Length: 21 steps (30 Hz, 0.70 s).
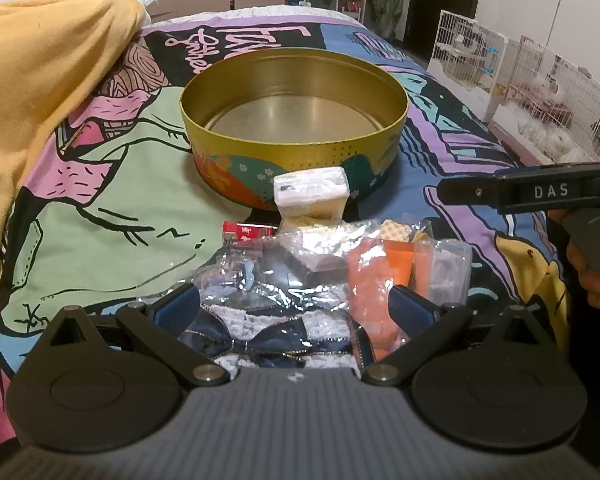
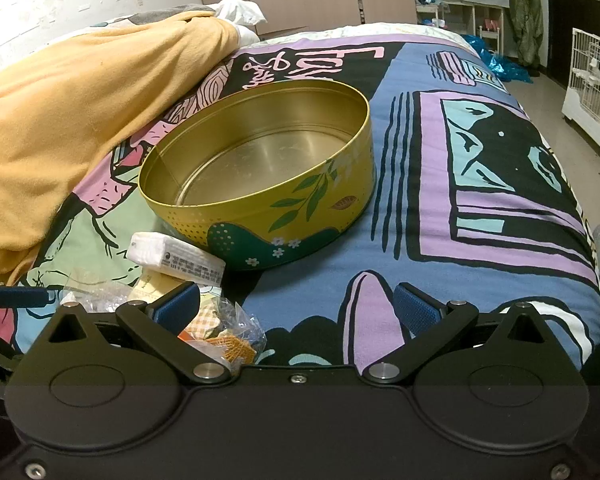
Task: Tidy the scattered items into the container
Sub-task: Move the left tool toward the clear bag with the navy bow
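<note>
A round gold tin (image 1: 296, 152) stands empty on the patterned bedspread; it also shows in the right wrist view (image 2: 260, 200). In front of it lie a white tissue pack (image 1: 311, 188), a small red packet (image 1: 244, 233), clear plastic bags (image 1: 268, 268), an orange packet (image 1: 380, 276) and a navy bow with lace (image 1: 276, 340). My left gripper (image 1: 294, 308) is open just above the bow and bags. My right gripper (image 2: 296, 308) is open over the bedspread, with the tissue pack (image 2: 176, 258) and a bag of snacks (image 2: 228, 332) at its left finger.
A yellow blanket (image 1: 48, 80) is heaped on the left of the bed. White wire pet cages (image 1: 540, 92) stand on the floor to the right. The right gripper's body (image 1: 540, 192) shows at the right edge of the left wrist view.
</note>
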Tool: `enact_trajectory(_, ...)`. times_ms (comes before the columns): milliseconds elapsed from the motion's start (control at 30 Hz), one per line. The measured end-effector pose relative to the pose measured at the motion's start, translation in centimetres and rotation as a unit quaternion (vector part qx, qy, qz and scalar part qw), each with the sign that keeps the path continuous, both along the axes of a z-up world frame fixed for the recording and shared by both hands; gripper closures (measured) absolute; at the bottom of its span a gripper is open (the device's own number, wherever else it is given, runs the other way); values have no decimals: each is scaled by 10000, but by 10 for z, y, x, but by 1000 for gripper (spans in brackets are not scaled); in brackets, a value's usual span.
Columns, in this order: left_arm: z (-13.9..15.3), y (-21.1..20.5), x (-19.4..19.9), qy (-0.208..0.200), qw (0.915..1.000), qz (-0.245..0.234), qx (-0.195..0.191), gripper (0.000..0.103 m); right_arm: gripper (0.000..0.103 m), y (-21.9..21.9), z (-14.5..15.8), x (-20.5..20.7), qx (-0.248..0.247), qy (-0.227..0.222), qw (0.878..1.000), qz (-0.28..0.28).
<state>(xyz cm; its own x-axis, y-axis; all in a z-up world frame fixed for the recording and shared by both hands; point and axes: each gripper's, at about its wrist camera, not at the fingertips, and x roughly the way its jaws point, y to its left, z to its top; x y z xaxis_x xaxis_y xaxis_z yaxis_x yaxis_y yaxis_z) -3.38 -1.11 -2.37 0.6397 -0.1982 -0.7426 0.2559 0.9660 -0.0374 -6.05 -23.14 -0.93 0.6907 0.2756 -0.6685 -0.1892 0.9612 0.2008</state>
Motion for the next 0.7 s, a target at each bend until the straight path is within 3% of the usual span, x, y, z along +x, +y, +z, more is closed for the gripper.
enact_trajectory(700, -8, -1, -5, 119, 9999, -73, 98, 0, 0, 2, 0, -1, -28, 15, 10000, 21)
